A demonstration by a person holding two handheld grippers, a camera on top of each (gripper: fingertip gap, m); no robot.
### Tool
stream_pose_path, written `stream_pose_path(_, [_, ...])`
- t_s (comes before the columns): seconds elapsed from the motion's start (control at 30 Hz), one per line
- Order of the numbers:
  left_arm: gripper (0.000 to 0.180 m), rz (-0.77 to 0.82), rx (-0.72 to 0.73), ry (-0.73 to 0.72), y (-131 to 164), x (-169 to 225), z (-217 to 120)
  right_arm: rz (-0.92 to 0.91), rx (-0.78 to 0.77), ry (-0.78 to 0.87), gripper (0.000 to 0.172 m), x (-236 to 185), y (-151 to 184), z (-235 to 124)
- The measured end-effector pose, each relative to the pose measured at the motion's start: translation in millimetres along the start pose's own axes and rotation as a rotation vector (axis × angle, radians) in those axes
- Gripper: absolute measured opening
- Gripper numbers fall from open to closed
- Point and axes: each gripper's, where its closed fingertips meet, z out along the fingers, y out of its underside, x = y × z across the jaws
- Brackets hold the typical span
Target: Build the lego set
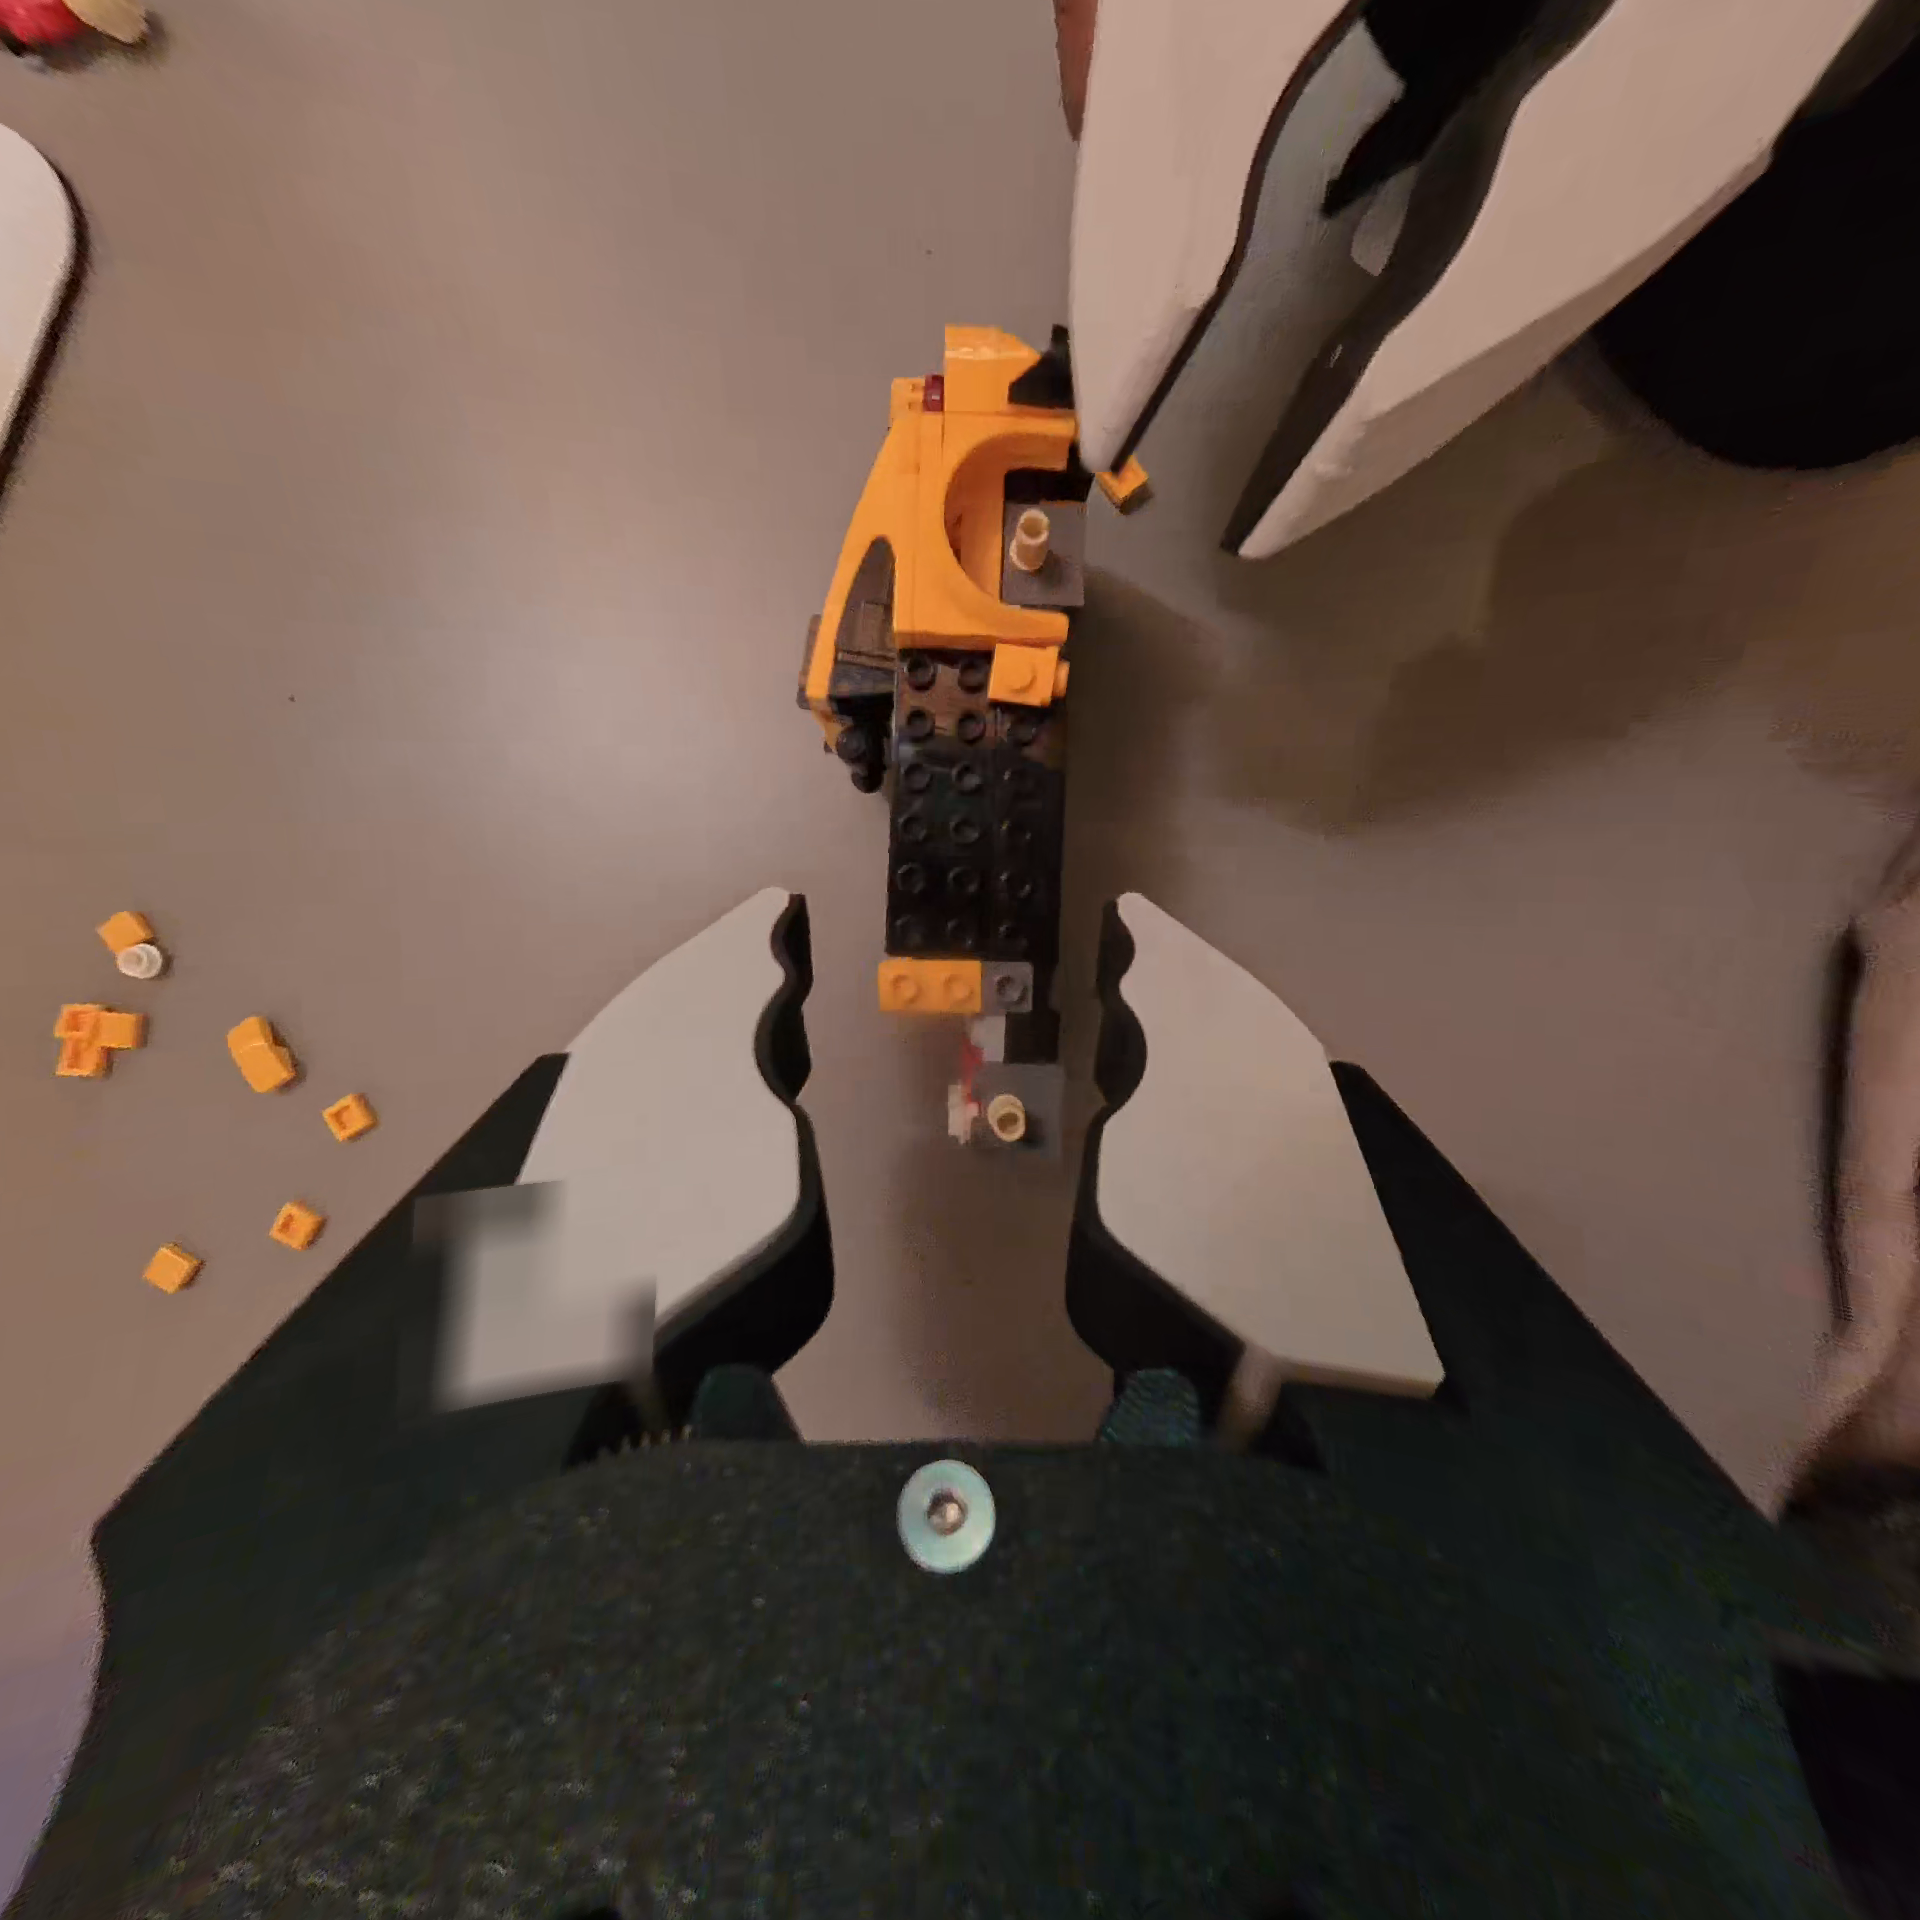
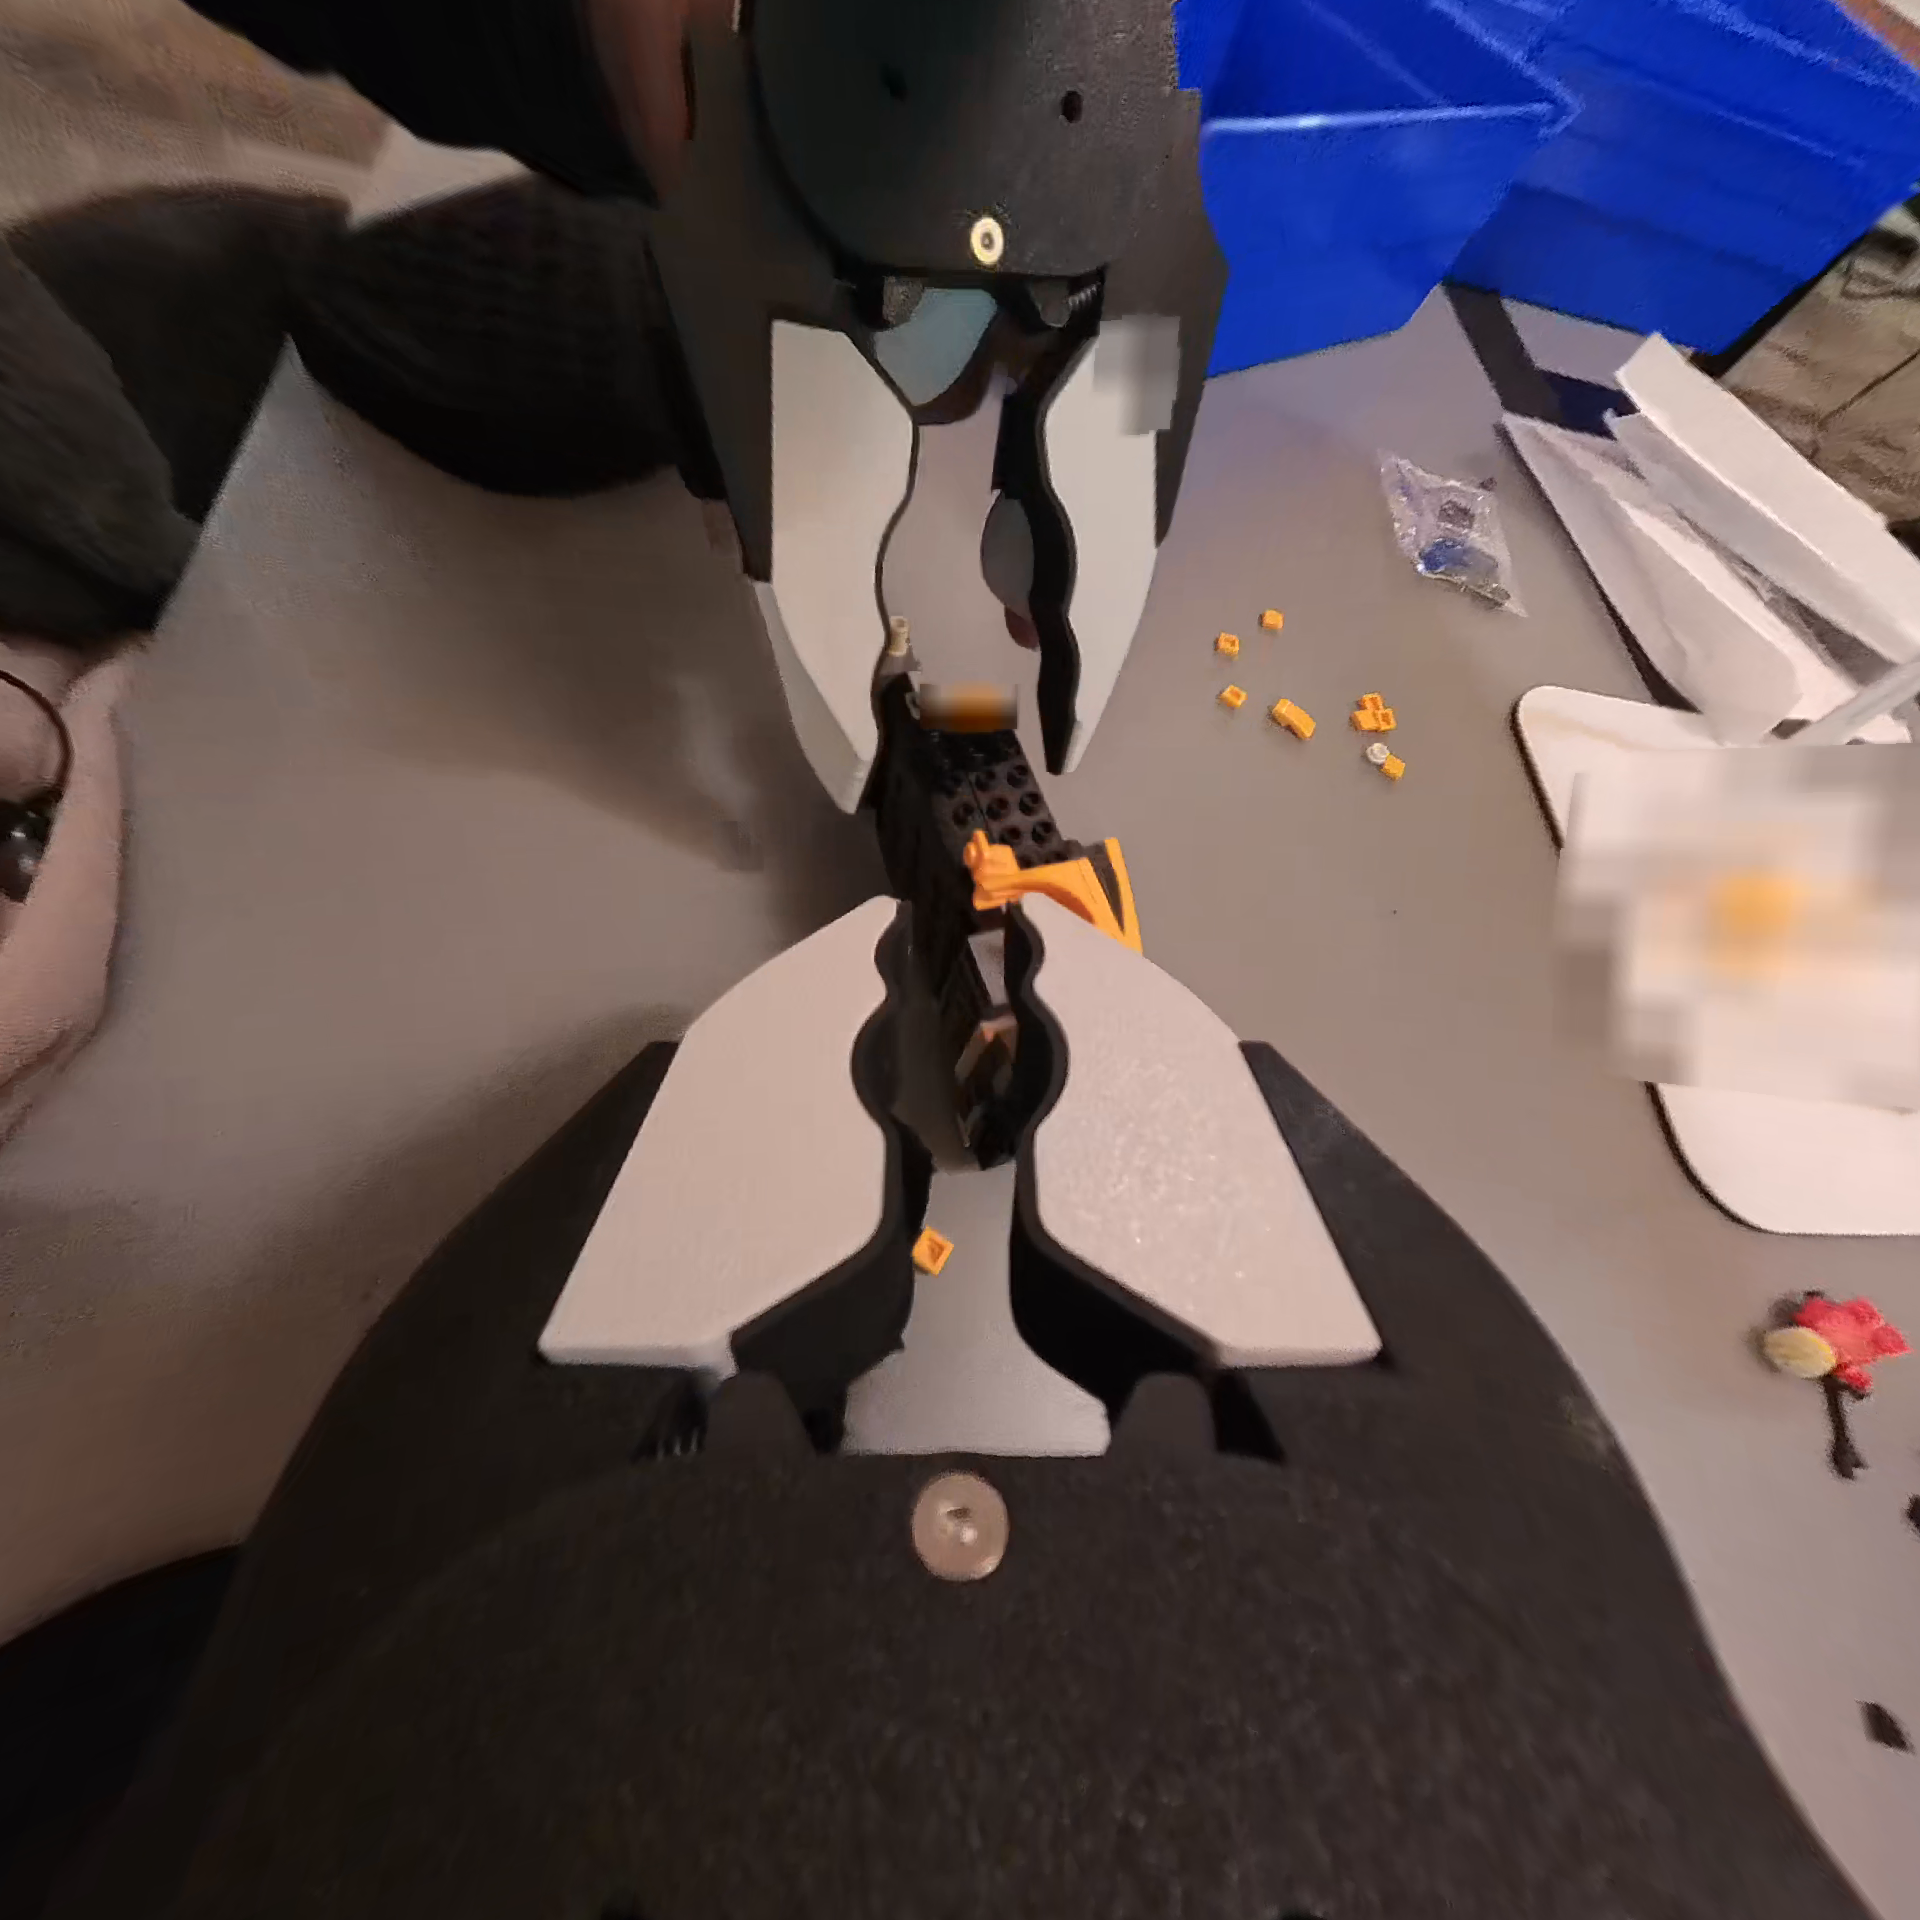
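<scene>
An orange-and-black brick model (image 1: 971,665) lies on a grey table (image 1: 468,520), caught between two hand-held grippers that face each other along its length. The left gripper (image 1: 951,914) has its jaws spread wide; the model's near end, with an orange two-stud plate and a grey stud piece, sits between the fingertips, and bare table shows on either side of it, so neither pad presses on it. At the model's far end the right gripper (image 2: 961,935) has its jaws drawn in on the black body of the model, with the black pads (image 2: 1039,997) tight against the bricks and the orange wheel arch poking out just past the tips. In the left wrist view one white finger of the right gripper touches the model's orange end, and a small orange piece (image 1: 1124,486) sits right beside that fingertip.

Well to the left of the model, as the left wrist view shows it, a scatter of loose orange bricks (image 1: 260,1055) lies on the table, one with a small white round piece beside it. Beyond the model in the right wrist view stand blue bins (image 2: 1455,187), with a clear plastic bag (image 2: 1449,530) of parts and white paper booklets (image 2: 1714,540) nearer the loose bricks. A red and yellow soft item (image 2: 1839,1340) lies apart, near the table's edge.
</scene>
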Motion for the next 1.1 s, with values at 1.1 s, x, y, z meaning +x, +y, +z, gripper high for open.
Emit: stream_pose_path(1.1, [0.031, -0.073, 0.286, -0.042, -6, -13, 4, 0.178, -0.608, 0.165, 0.014, 2, 93, -26])
